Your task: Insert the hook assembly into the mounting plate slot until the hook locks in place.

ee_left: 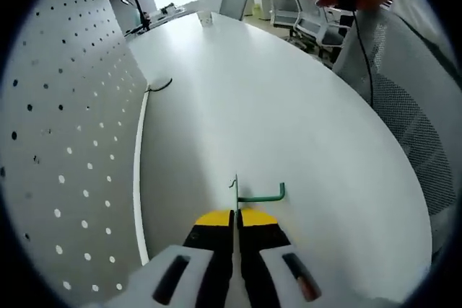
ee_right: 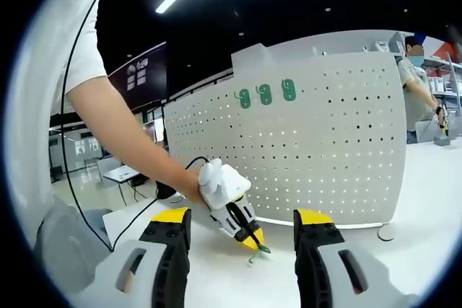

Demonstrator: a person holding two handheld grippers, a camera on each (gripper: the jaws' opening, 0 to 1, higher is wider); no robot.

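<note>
Left gripper [ee_left: 236, 216]: clenched on green wire hook [ee_left: 258, 194], yellow-tipped jaws pressed together with hook's upright end pinched between them. Hook's arm runs crosswise to jaw line, out toward right of left gripper view, ending in short upturned tip. Carried just above white counter [ee_left: 303, 120], or perhaps touching it; cannot tell which.

White pegboard [ee_left: 61, 128]: stands upright along counter's edge, off to left of left gripper view, well apart from hook. Same pegboard [ee_right: 310, 149] seen face-on in right gripper view, with three green hooks [ee_right: 265, 94] already hung near upper edge.

Right gripper [ee_right: 244, 232]: released, jaws wide apart, nothing between them. Left gripper [ee_right: 238, 218] seen beyond that gap with hook [ee_right: 258, 249] at its tip, low down in front of pegboard's lower rows.

Judgement: hook held by left gripper alone, so left nearer. Hook not yet turned toward pegboard face; to be swung round and raised to a free hole before pushing home. Insertion not yet begun.
</note>
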